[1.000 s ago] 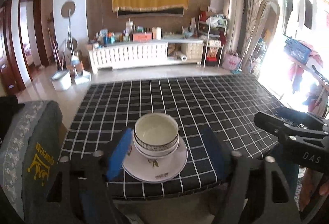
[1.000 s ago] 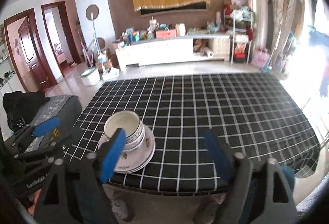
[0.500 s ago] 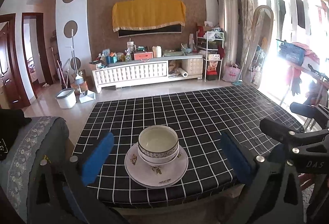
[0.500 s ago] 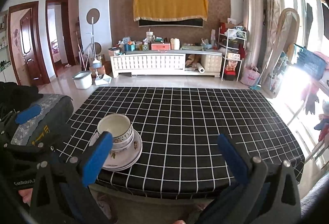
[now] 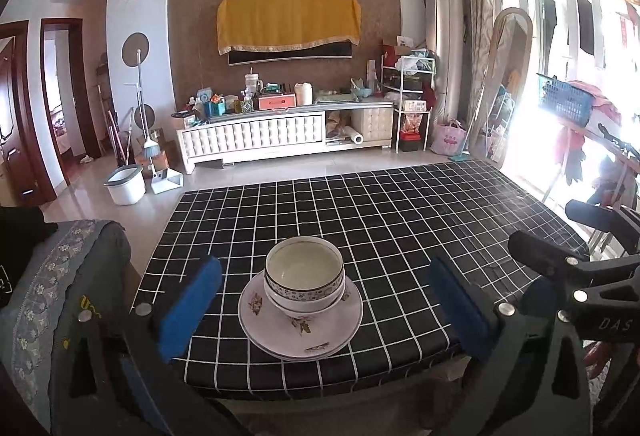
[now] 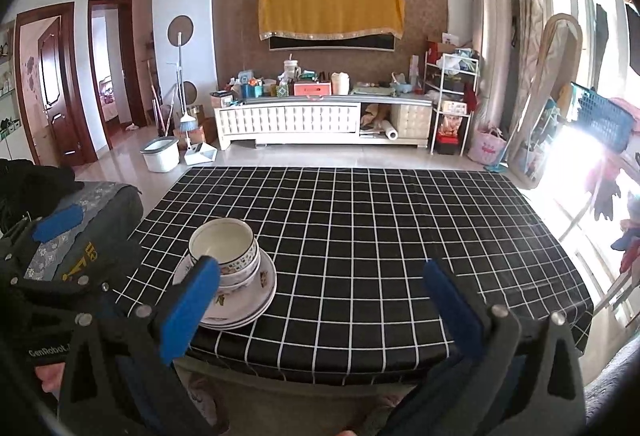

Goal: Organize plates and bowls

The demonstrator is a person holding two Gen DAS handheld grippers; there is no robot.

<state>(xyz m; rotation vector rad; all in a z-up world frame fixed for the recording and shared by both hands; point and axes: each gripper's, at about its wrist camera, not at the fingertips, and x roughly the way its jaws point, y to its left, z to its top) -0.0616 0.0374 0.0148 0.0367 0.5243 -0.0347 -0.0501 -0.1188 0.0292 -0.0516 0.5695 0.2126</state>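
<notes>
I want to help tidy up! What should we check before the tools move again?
1. Left tool open: ok.
2. Right tool open: ok.
3. White patterned ceramic bowls nested upright: ok.
4. Bowls sitting on the white flowered plates: ok.
5. Plates well back from the near edge of the black checked tablecloth: not ok, they sit close to it.
6. Number of plates stacked: cannot tell.

Tablecloth (image 5: 400, 220): black w/ white grid. On it, white plates (image 5: 300, 332) w/ floral prints; top bowl (image 5: 305, 272) has patterned rim band.
</notes>
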